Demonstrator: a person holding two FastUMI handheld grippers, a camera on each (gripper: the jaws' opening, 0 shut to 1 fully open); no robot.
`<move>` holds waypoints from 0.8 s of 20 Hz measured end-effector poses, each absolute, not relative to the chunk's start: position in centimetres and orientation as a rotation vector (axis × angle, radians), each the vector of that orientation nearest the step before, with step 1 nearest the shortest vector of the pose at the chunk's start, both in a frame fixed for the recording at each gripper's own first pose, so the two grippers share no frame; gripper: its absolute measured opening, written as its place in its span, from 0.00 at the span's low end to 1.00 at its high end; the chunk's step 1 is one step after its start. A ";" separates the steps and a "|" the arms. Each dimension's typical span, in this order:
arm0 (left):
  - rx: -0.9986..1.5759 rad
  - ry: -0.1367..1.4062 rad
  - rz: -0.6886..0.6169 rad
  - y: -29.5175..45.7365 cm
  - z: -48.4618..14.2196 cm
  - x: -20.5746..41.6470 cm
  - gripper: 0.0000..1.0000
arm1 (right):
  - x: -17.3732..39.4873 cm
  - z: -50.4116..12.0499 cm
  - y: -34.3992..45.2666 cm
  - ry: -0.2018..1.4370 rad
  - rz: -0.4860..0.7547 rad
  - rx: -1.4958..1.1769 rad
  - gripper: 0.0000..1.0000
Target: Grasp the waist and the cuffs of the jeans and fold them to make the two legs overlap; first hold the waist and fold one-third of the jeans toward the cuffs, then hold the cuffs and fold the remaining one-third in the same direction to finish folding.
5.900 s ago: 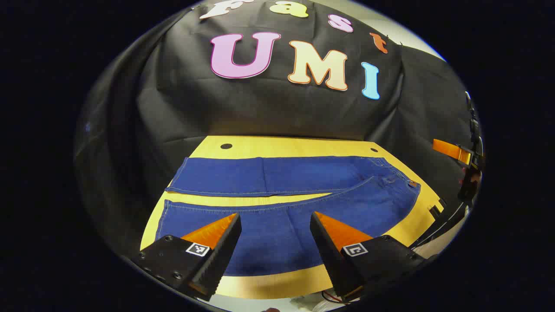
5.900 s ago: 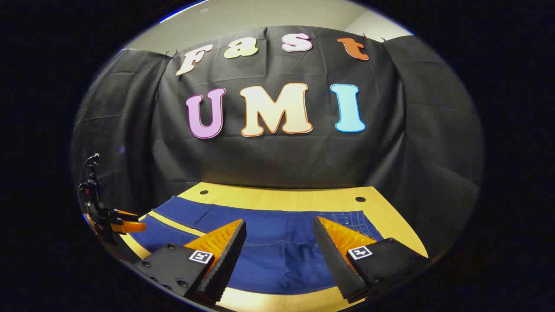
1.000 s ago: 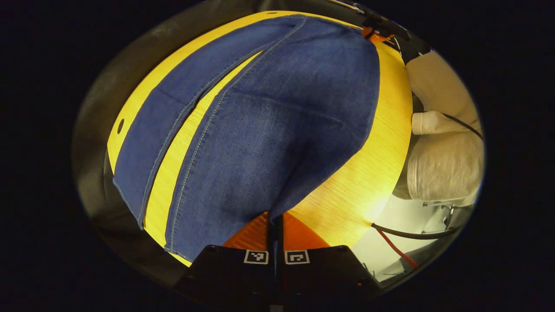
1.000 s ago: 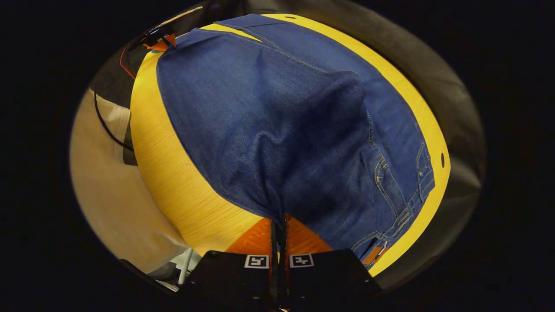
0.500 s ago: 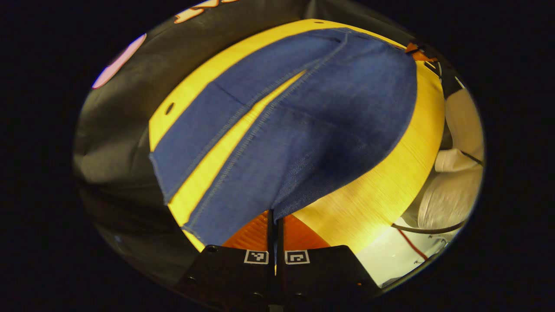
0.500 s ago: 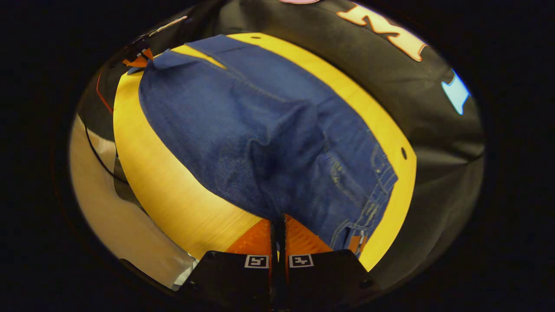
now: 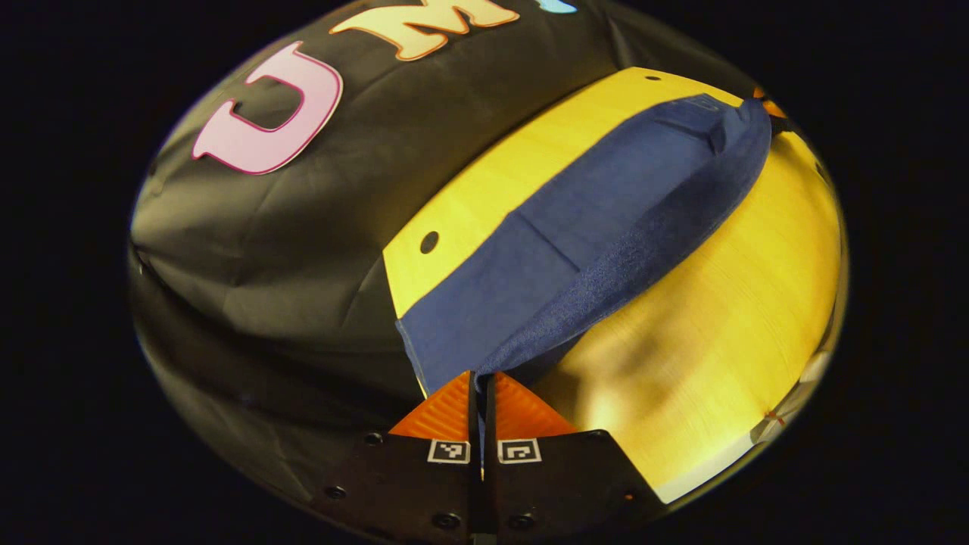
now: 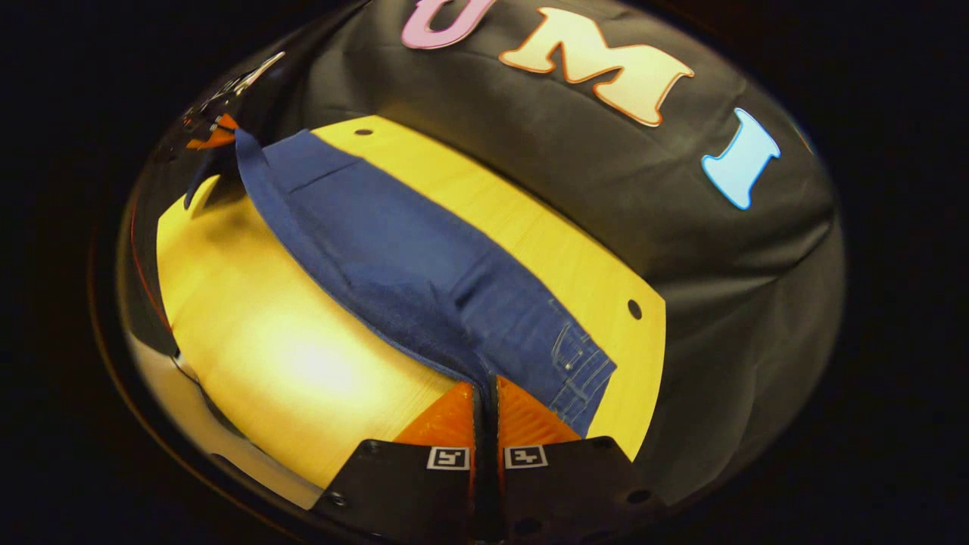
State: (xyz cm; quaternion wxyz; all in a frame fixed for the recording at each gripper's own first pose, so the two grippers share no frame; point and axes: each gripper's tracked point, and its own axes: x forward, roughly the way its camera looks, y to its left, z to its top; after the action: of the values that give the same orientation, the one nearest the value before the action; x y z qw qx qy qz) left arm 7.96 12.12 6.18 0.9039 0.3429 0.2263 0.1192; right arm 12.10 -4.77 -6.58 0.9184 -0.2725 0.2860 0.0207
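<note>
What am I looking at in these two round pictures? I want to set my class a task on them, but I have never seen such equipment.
A person holds one two-fingered tool, a pair of tongs, in each hand; there is no robot arm. A small wide-angle camera rides on each, looking along its fingers, so the pictures bulge. In the left gripper view, the left tongs are shut on the cuff end of blue jeans. In the right gripper view, the right tongs are shut on the waist end, beside the pocket stitching. The jeans lie on a yellow wooden table; the pinched leg is raised over the other. Each view shows the other tongs far off.
</note>
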 end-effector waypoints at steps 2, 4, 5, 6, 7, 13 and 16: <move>0.749 0.457 0.285 13.6 8.1 10.4 0.00 | 15.8 -5.1 -4.9 0.552 0.013 -0.546 0.02; 0.786 0.460 0.320 14.6 9.7 13.6 0.00 | 20.1 -4.6 -5.0 0.531 -0.025 -0.540 0.02; 0.797 0.463 0.345 15.3 10.3 15.5 0.00 | 22.1 -5.0 -5.0 0.532 -0.040 -0.528 0.00; 0.808 0.463 0.359 15.8 10.8 17.5 0.00 | 24.2 -5.7 -5.1 0.533 -0.053 -0.521 0.02; 0.816 0.458 0.367 16.1 11.0 19.5 0.00 | 26.3 -6.8 -5.5 0.541 -0.065 -0.518 0.02; 0.852 0.530 0.342 17.1 6.8 27.7 0.00 | 31.9 -14.0 -6.9 0.675 -0.056 -0.429 0.00; 0.849 0.525 0.350 17.4 6.1 28.5 0.00 | 32.5 -14.8 -6.7 0.686 -0.049 -0.380 0.03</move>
State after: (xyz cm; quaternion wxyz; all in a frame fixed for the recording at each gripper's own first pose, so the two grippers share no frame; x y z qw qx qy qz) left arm 28.54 17.38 6.11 0.8633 0.4052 0.2503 0.1670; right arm 32.49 -6.70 -14.78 0.9238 -0.1854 0.3341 -0.0238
